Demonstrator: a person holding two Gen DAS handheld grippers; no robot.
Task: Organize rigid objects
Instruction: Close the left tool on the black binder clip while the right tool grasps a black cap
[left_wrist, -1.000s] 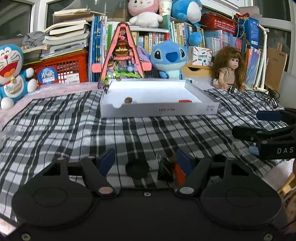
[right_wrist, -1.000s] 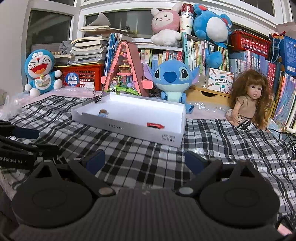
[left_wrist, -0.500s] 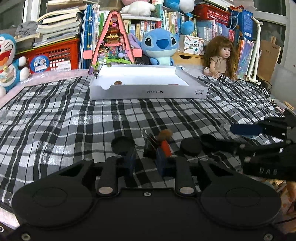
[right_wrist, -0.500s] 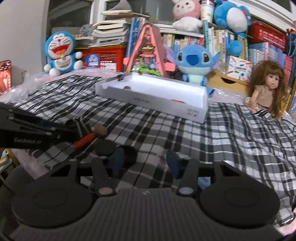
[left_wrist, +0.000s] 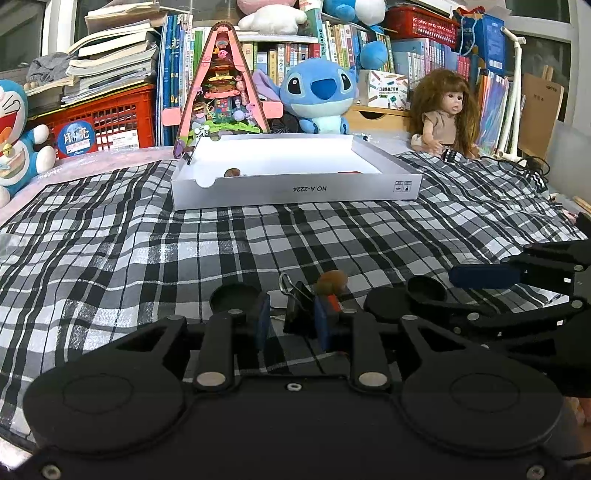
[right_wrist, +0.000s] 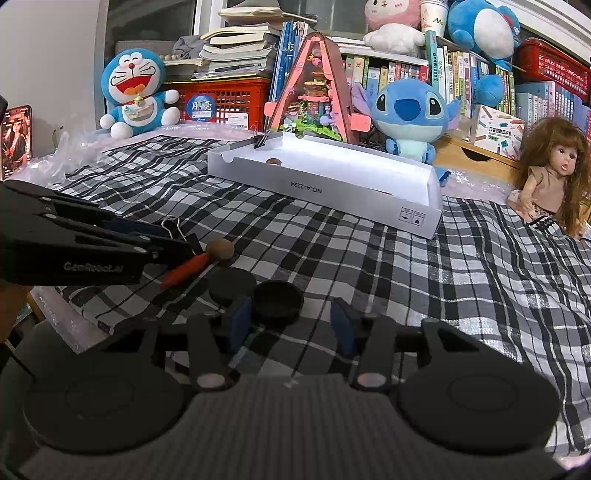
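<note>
On the plaid cloth (left_wrist: 110, 258), my left gripper (left_wrist: 291, 325) is shut on a black binder clip (left_wrist: 297, 310); an orange peg with a brown ball head (left_wrist: 330, 282) lies against its right finger. From the right wrist view the left gripper (right_wrist: 184, 243) reaches in from the left, with the clip (right_wrist: 171, 225) and peg (right_wrist: 218, 251) at its tips. My right gripper (right_wrist: 290, 325) is closing; a black round disc (right_wrist: 277, 304) lies between its jaws near the left pad (right_wrist: 240, 317), unpressed. A second disc (right_wrist: 231, 284) sits beside it. The white tray (left_wrist: 295, 192) stands beyond.
The tray holds a small brown piece (left_wrist: 232, 172) and a red piece (left_wrist: 349, 172). Another black disc (left_wrist: 234, 295) lies left of my left finger. Behind the tray stand a pink triangular model (left_wrist: 223, 92), a blue plush (left_wrist: 317, 96), a doll (left_wrist: 443, 110) and books.
The left jaws closed from wide open onto the binder clip. The right gripper dropped lower, came in beside the left one, and its jaws narrowed around a black disc.
</note>
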